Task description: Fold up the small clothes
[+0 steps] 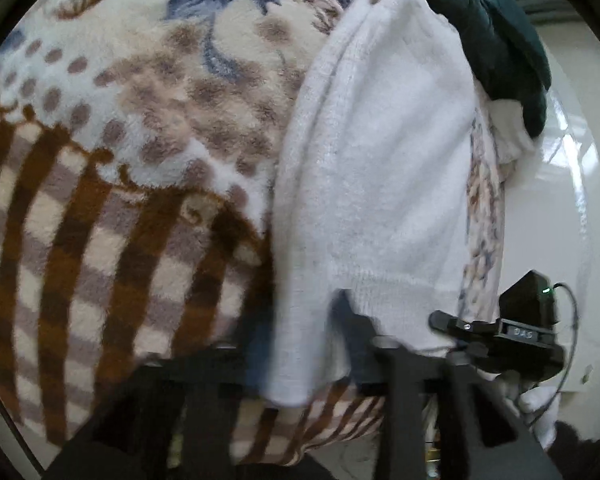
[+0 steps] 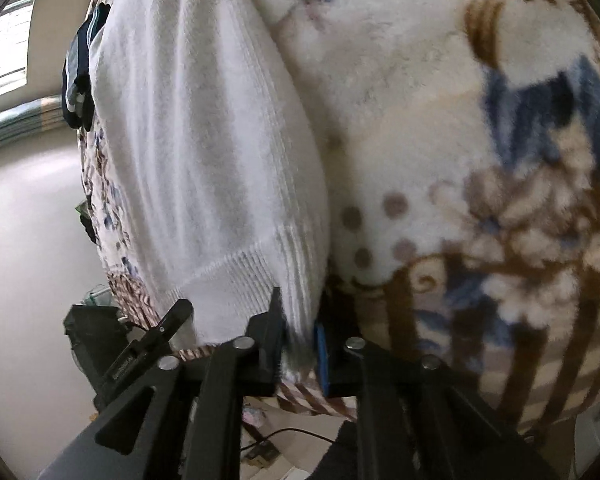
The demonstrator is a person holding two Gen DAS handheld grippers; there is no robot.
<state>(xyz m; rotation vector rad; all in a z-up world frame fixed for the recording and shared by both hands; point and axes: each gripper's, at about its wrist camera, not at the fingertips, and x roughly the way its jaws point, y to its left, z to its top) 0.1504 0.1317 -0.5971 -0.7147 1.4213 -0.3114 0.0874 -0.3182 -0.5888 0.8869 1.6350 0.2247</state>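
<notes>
A white knitted garment point(image 1: 376, 168) lies on a fleece blanket point(image 1: 132, 128) with brown checks and blue flowers. My left gripper point(image 1: 300, 344) is shut on the garment's ribbed near hem, cloth bunched between the jaws. In the right wrist view the same white garment point(image 2: 204, 152) runs away from me, and my right gripper point(image 2: 300, 340) is shut on the hem's other corner, with a blue pad point(image 2: 321, 356) pressed against the cloth. My right gripper also shows in the left wrist view point(image 1: 452, 320) at the hem's right end.
A dark green garment point(image 1: 496, 36) and more clothes are piled at the blanket's far end. The blanket's edge point(image 1: 484, 216) drops to a pale floor point(image 1: 552, 216). A window point(image 2: 8, 40) is at the far left of the right wrist view.
</notes>
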